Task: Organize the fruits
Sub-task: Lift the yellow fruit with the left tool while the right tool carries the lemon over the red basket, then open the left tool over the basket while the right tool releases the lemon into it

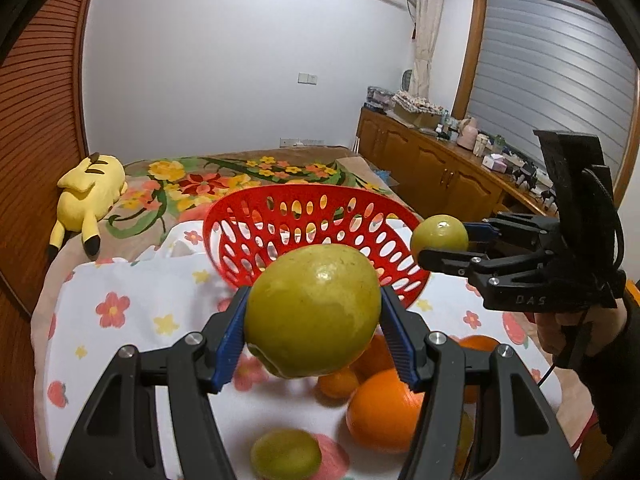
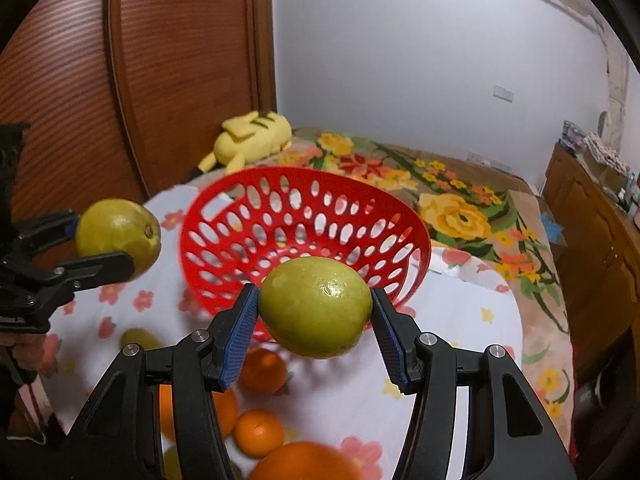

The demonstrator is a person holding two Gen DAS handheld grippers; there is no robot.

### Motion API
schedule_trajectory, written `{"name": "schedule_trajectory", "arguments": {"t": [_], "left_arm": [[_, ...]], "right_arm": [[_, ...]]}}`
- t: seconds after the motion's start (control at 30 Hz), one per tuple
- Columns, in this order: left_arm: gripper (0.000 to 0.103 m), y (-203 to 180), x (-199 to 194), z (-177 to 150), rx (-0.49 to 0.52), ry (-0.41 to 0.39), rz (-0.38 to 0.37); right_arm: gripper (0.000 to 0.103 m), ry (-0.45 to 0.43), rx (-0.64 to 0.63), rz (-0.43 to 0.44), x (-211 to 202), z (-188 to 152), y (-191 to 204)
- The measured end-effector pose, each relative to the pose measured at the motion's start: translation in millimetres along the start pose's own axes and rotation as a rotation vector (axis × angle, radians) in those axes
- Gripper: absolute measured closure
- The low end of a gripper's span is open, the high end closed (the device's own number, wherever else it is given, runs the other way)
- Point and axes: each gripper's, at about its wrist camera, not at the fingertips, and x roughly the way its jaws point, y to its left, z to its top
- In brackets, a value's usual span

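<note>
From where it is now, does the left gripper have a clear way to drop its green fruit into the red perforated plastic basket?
Probably yes. The left gripper holds its green fruit just before the red perforated plastic basket, whose open mouth tilts toward it, with nothing between.

left gripper [image 1: 313, 312]: black linkage arms with triangular cut-outs, silver round-head screws at the pivots, ribbed blue pads [image 1: 230, 340] on the inner faces of both fingers. right gripper [image 2: 316, 312]: same build, blue ribbed pads [image 2: 240, 332], silver screws. seen from the left wrist view at 3 o'clock, its black body carries pale raised letters "das", a perforated black upright mount at 2 o'clock, and looped black cables. hand [image 1: 568, 328] below, in a dark sleeve [image 1: 616, 380].
</note>
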Motion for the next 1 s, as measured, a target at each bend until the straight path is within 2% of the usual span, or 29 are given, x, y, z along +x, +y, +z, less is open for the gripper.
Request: {"name": "schedule_trajectory", "arguments": {"t": [0.23,0.47,0.63,0.8,1.0], "left_arm": [[0.042,5.5,33.7,9.3,0.004,0.052,-0.004],[0.042,5.7,50.0,11.7,0.021,0.082,0.003],[0.042,5.8,57.8,16.0,0.026,0.098,0.006],[0.042,5.1,60.8,16.6,0.030,0.104,0.010],[0.042,5.8,66.1,16.0,0.032,0.113,0.015]], "right_arm": [[0.046,0.087,-0.044,0.007,30.8,8.8,-9.5],[0.046,0.161,-0.108,0.023,56.3,11.2,-11.4],[0.046,0.190,-0.171,0.044,66.2,9.6,-4.3],[0.045,0.213,-0.177,0.056,72.9,8.2,-5.8],[0.046,0.182,-0.152,0.060,68.1,13.2,-9.3]]}}
